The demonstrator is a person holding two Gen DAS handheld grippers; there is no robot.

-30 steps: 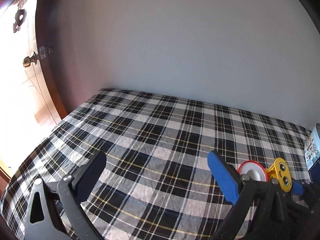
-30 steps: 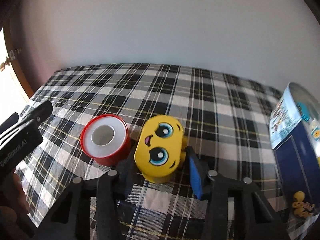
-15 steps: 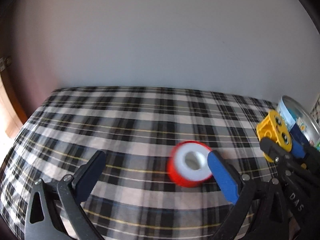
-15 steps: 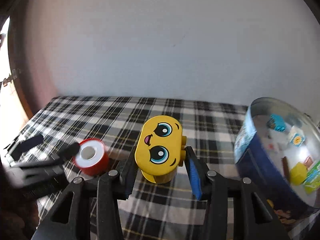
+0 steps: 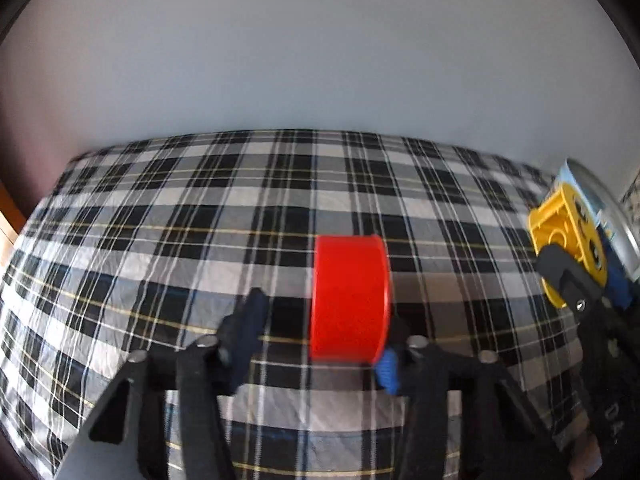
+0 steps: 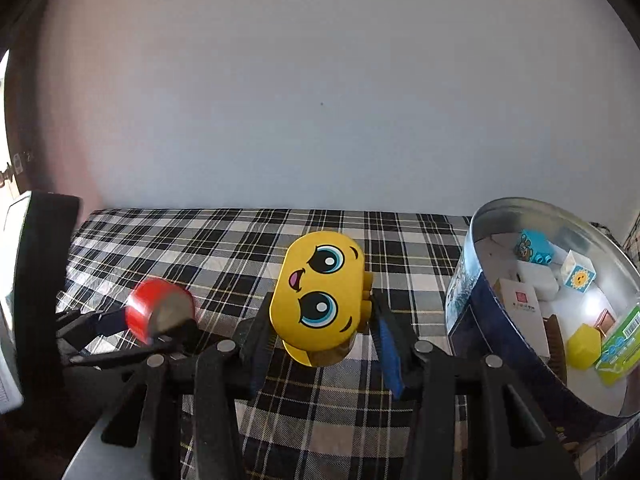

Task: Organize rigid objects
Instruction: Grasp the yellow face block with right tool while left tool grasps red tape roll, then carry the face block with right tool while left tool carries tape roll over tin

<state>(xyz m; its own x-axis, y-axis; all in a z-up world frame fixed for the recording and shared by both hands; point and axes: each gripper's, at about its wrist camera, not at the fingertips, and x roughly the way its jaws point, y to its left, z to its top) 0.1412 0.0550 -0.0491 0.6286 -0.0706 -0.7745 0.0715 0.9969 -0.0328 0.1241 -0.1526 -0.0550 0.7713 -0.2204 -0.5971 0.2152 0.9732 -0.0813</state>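
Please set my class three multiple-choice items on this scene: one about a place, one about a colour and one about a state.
1. In the right wrist view, where is the round tin relative to the yellow face block?
A. to its left
B. to its right
C. on top of it

2. What colour is the roll between the fingers of the left claw?
A. red
B. green
C. white

3. What is the right claw doing?
A. shut on the yellow face block
B. wide open around nothing
C. shut on the roll

Key:
1 B, the tin is at the right edge.
2 A, its side is plain red.
3 A, both fingers press on the block's sides.
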